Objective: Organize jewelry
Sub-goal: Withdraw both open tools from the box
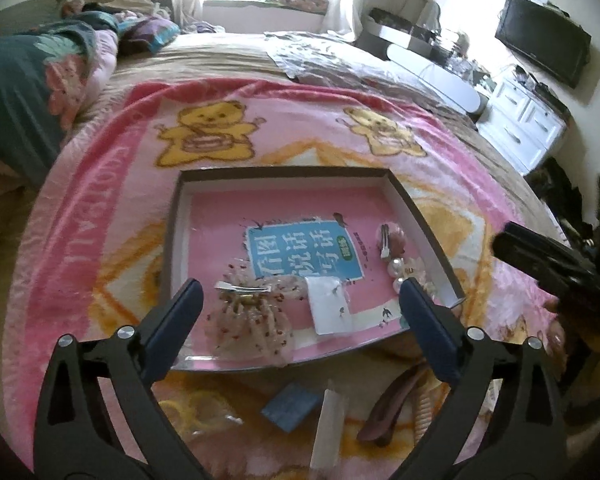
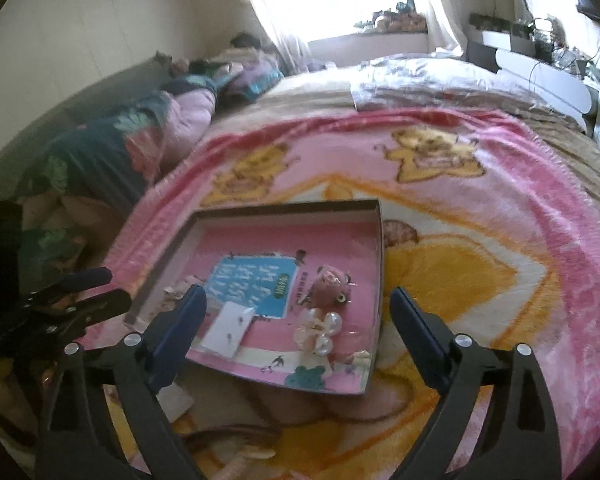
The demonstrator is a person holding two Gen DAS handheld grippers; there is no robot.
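A shallow box (image 1: 420, 216) (image 2: 380, 264) with a pink book cover as its floor lies on a pink bear blanket. In it lie a lace bow clip (image 1: 248, 312), a white earring card (image 1: 330, 304) (image 2: 230, 328), a pink clip (image 1: 392, 240) (image 2: 328, 280) and a pearl clip (image 1: 404, 272) (image 2: 320, 332). My left gripper (image 1: 300, 304) is open and empty over the box's near edge. My right gripper (image 2: 296, 312) is open and empty over the box's near right part. It also shows as a dark shape in the left wrist view (image 1: 556, 264).
On the blanket before the box lie a blue pad (image 1: 292, 406), a clear packet (image 1: 328, 424), a brown hair clip (image 1: 392, 408) and a cream claw clip (image 1: 422, 412). Folded bedding (image 1: 28, 92) is piled at the left. A white dresser (image 1: 520, 124) stands right of the bed.
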